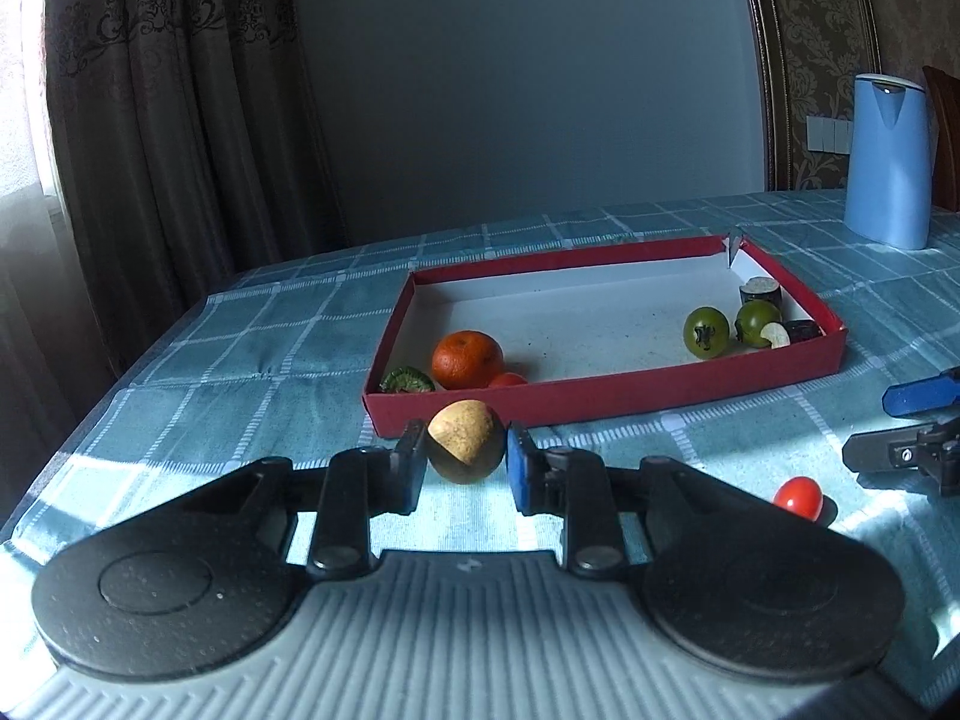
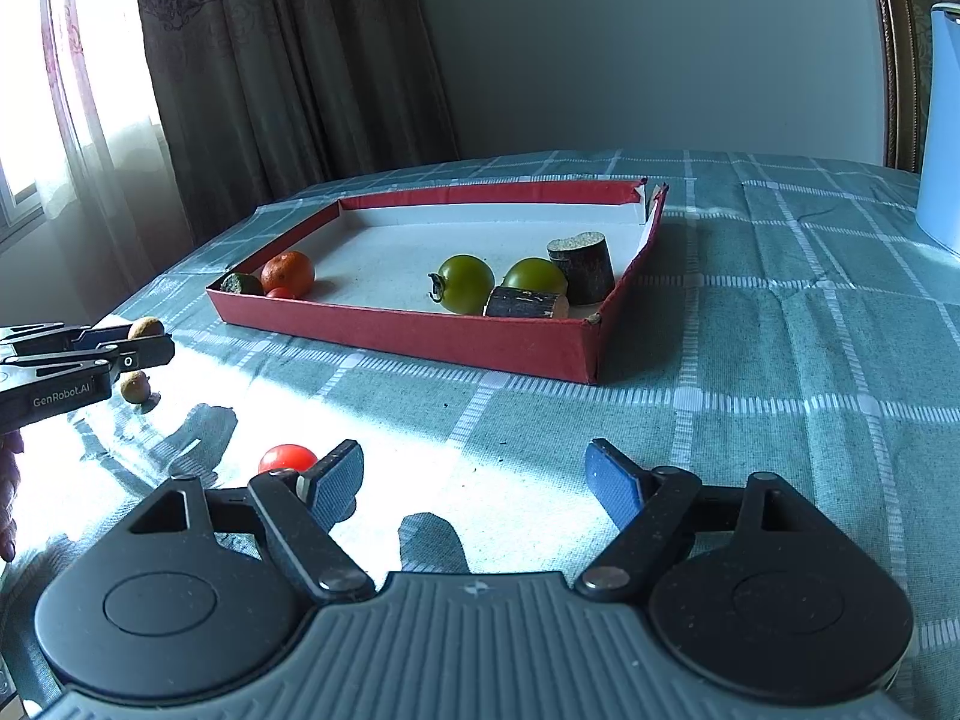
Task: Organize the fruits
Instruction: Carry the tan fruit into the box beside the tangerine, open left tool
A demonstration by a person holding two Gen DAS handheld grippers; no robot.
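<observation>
My left gripper (image 1: 465,459) is shut on a small round brown fruit (image 1: 465,441), held just in front of the near wall of the red box (image 1: 600,402). The right wrist view shows this gripper (image 2: 141,342) at the far left with the brown fruit (image 2: 146,327) between its pads. A second small brown fruit (image 2: 135,387) lies on the cloth below it. My right gripper (image 2: 474,480) stands open over the cloth with nothing between its fingers. A red tomato (image 2: 287,457) lies just left of its left finger. The box holds an orange (image 1: 467,359) and two green tomatoes (image 1: 706,333).
Also in the box (image 2: 420,336) are a small red tomato (image 1: 507,380), a green leafy piece (image 1: 408,381) and two dark cut cylinders (image 2: 581,267). A blue kettle (image 1: 888,162) stands behind the box on the right. Curtains hang past the table's left edge.
</observation>
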